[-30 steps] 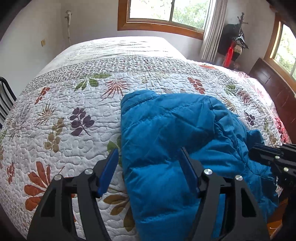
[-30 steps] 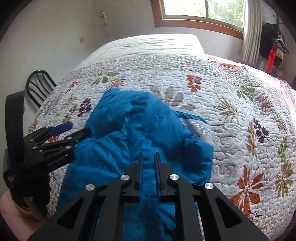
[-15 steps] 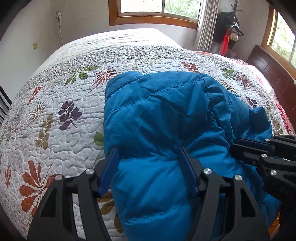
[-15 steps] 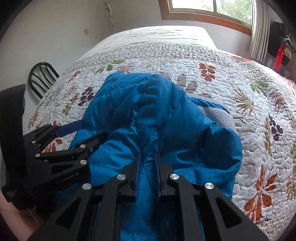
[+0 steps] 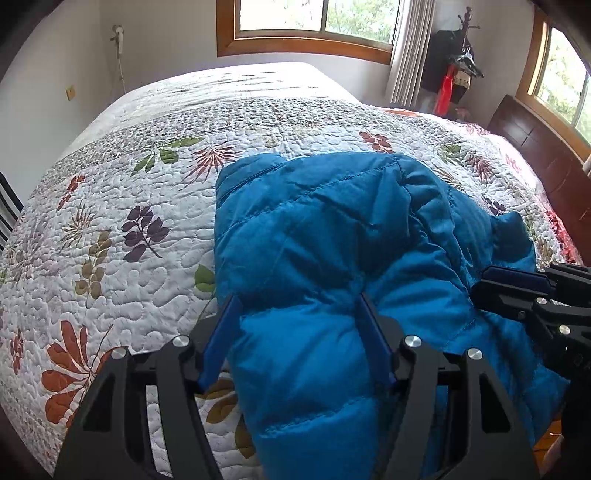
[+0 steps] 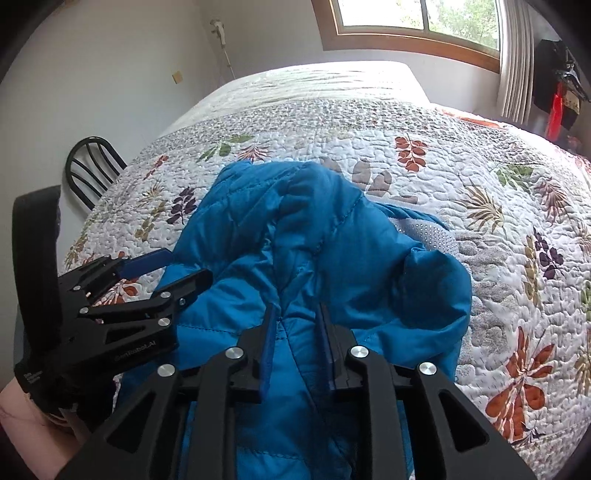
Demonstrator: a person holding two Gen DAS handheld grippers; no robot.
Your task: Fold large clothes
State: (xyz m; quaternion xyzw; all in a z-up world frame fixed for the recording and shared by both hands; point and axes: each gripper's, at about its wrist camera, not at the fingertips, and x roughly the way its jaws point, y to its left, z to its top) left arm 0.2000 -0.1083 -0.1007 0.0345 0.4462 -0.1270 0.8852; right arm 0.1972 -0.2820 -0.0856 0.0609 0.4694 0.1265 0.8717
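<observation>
A puffy blue jacket (image 5: 314, 229) lies bunched on the flowered quilt (image 5: 129, 221) near the bed's front edge. My left gripper (image 5: 297, 328) is shut on a thick padded fold at the jacket's left edge, and creases run out from its pads. My right gripper (image 6: 297, 343) stands over the middle of the jacket (image 6: 295, 229); its jaws are opening, with a seam ridge lying loose between them. Each gripper shows in the other's view: the right gripper (image 5: 480, 284) at the right, the left gripper (image 6: 186, 266) at the left. Grey lining (image 6: 424, 232) peeks out at the jacket's right.
The quilt (image 6: 480, 166) stretches far beyond the jacket toward the window (image 5: 314, 22). A black chair (image 6: 92, 166) stands by the bed's left side. A dark wooden headboard (image 5: 535, 147) runs along the right, and a coat rack (image 5: 458, 62) is in the corner.
The jacket has bunched up higher and fills the gap in the left gripper. The right jaws, pinched on a fold before, have parted.
</observation>
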